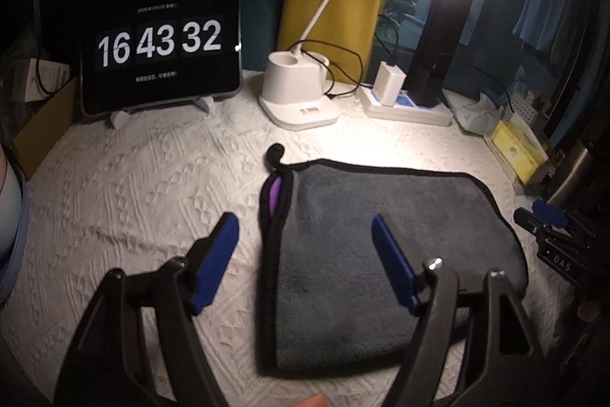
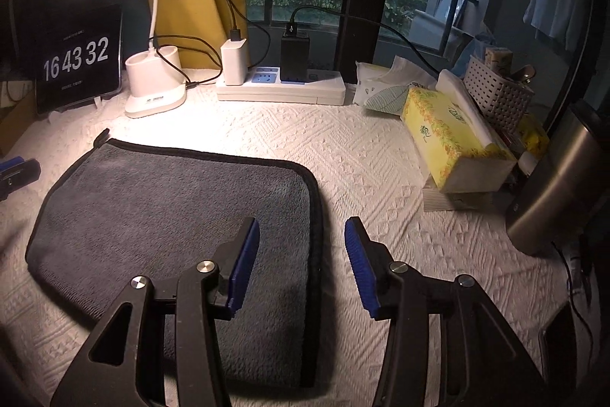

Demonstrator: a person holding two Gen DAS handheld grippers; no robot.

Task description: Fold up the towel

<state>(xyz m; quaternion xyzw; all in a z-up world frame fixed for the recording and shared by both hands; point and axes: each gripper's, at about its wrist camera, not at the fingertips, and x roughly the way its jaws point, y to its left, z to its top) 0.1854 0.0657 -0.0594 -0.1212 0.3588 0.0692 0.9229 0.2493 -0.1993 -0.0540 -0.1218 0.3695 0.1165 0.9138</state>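
A grey towel (image 1: 366, 239) with black trim lies folded flat on the white textured cloth; a purple inner side shows at its left fold. It also shows in the right wrist view (image 2: 171, 216). My left gripper (image 1: 305, 231) is open and empty, hovering over the towel's left edge. My right gripper (image 2: 301, 235) is open and empty, hovering over the towel's right edge. The right gripper's tip shows at the right of the left wrist view (image 1: 549, 220). The left gripper's tip shows at the left of the right wrist view (image 2: 17, 172).
At the back stand a tablet clock (image 1: 160, 48), a white desk lamp (image 1: 297, 90) and a power strip (image 2: 282, 88) with chargers. A yellow tissue box (image 2: 453, 136), a white basket (image 2: 495, 94) and a steel canister (image 2: 556, 185) stand at the right.
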